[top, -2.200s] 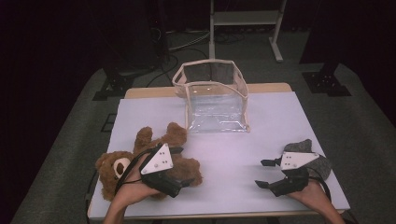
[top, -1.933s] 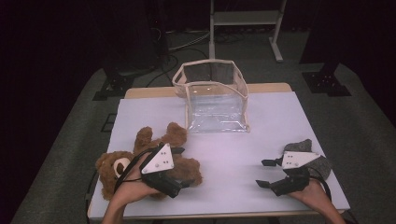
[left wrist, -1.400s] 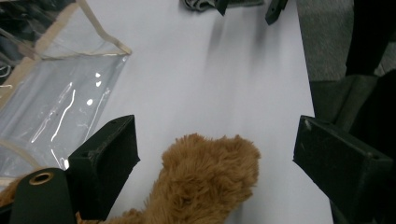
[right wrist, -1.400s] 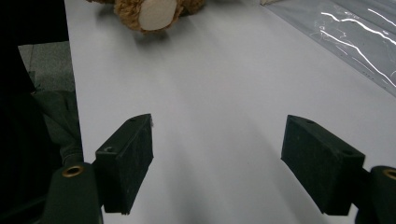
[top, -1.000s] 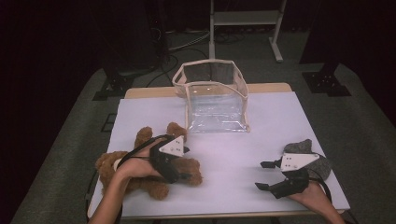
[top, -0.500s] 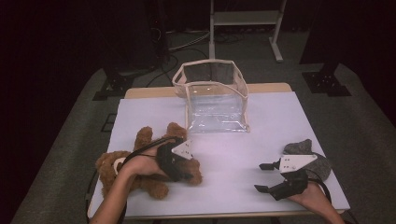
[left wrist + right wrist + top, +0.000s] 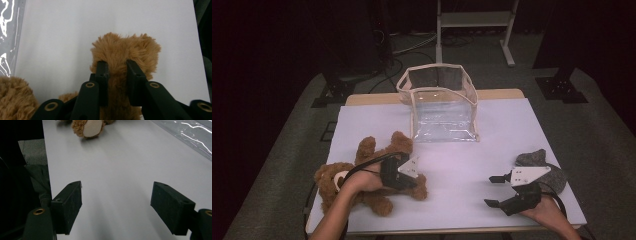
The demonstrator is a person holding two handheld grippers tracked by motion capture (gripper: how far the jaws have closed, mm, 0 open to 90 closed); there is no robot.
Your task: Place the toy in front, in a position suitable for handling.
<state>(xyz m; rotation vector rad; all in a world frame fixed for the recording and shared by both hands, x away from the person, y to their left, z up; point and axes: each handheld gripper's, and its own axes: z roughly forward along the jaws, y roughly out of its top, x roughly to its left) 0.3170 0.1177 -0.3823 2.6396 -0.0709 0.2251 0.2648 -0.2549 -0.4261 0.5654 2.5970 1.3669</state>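
Left gripper (image 7: 117, 72) has just closed, pinching the teddy bear's (image 7: 125, 50) leg; the bear isn't lifted yet. Clear bag (image 7: 439, 102) waits at twelve o'clock; right gripper (image 7: 116, 207) spread, idle.

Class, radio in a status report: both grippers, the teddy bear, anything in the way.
Left gripper fingers just closed, shut on teddy bear limb. Right gripper open, resting on table. Clear bag stands open behind; nothing between.
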